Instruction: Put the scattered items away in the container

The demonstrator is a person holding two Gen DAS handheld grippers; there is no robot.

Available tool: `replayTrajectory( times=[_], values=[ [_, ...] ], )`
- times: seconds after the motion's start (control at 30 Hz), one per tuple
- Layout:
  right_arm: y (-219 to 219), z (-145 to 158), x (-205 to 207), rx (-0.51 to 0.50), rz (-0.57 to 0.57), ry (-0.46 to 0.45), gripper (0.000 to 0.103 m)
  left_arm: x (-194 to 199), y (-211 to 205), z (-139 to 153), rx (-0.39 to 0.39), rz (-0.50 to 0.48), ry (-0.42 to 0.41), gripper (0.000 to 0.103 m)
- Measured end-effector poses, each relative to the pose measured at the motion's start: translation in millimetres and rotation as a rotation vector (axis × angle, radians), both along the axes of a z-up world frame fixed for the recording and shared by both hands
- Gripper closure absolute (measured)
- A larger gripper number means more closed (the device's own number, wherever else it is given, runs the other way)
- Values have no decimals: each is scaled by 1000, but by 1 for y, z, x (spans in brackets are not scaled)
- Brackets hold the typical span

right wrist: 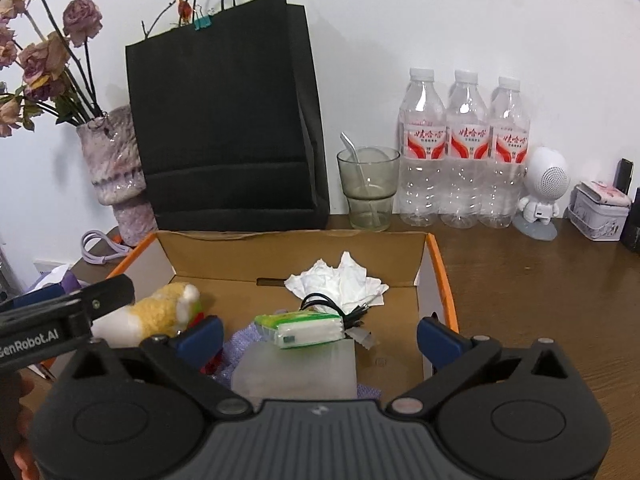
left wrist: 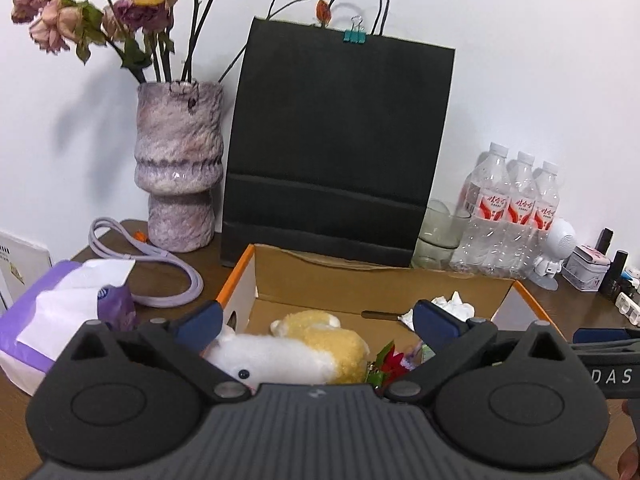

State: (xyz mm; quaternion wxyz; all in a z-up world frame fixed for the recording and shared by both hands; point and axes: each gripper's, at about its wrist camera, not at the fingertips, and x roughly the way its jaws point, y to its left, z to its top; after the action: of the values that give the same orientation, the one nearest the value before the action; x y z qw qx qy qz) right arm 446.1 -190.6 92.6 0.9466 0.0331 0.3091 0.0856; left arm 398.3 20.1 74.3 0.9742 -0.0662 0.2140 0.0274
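Observation:
An open cardboard box [left wrist: 240,276] with orange edges sits on the brown table. In the left wrist view my left gripper [left wrist: 316,316] stands open above it, over a white and yellow plush toy [left wrist: 320,348] that lies inside next to a red and green item [left wrist: 390,362]. The pads do not touch the toy. In the right wrist view my right gripper [right wrist: 320,330] is open over the box [right wrist: 440,276]. Below it lie a green tissue pack [right wrist: 304,328], a translucent lid [right wrist: 296,372], a black cable [right wrist: 320,304] and crumpled white tissue [right wrist: 340,280]. The plush toy [right wrist: 160,312] lies at the left.
Behind the box stand a black paper bag [right wrist: 224,120], a mottled vase of dried roses [left wrist: 178,168], a glass with a spoon [right wrist: 368,188], three water bottles [right wrist: 464,148], a white figurine [right wrist: 544,188] and a tin [right wrist: 600,212]. A purple tissue pack [left wrist: 60,304] and a lilac cable [left wrist: 168,268] lie left.

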Motion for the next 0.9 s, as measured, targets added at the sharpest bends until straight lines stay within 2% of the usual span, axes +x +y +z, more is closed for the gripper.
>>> replayTrajectory(
  times=[0.23,0.53,0.73,0.9],
  values=[
    [0,11,-18,-14,-12,-11,0,-23,-3,14,-10,-25,-45,0],
    [-4,8,-74,-32,-11,-52,0,-78,-5,12,24,-66,-73,0],
    [0,-7,-118,-42,-12,-111,0,-116,-9,-7,28,-84,-53,0],
    [2,-37,-147,-55,-23,-145,0,-147,-10,-35,45,-77,-59,0]
  ],
)
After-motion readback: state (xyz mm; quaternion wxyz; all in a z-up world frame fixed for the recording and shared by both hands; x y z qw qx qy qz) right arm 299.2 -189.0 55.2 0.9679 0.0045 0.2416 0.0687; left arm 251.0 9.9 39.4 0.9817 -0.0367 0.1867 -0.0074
